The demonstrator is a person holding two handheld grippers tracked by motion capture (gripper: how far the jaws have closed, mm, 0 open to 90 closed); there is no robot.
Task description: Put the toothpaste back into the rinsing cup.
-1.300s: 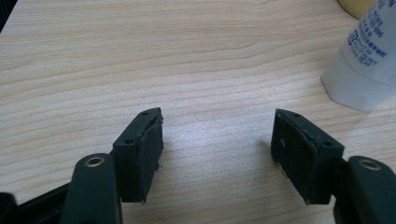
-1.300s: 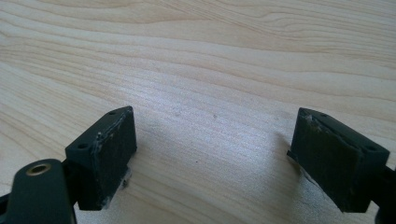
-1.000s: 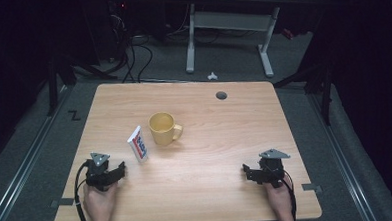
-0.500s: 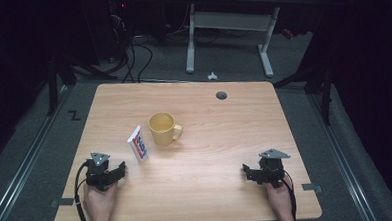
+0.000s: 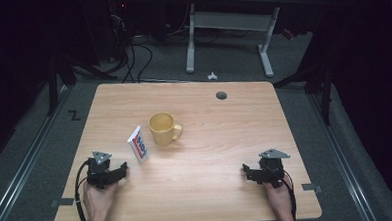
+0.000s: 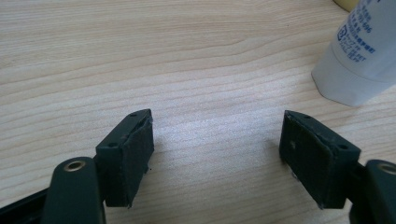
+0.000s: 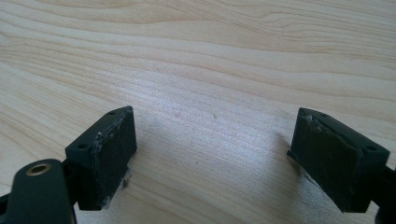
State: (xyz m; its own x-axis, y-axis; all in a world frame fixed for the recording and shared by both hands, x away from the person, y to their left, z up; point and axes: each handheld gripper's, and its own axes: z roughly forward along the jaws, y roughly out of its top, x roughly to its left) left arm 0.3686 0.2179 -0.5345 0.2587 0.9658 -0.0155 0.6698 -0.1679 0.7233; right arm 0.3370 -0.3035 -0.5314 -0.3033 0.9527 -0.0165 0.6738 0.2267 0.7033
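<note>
I rest left gripper wide, empty, near-left on table | right gripper wide, empty, near-right | white tube just beyond left jaws, beside yellow mug, mid-left | likely staging before a pick

The left black two-jaw claw and the right black two-jaw claw are matte dark assemblies, each topped by a grey three-cornered plate with small dark dots. A black cable loops from each toward the person's bare forearms. Up close, each jaw is a blocky dark pad with worn, pale-scuffed edges and small screw holes, carried on an arm with a brass-ringed hole near its end.
</note>
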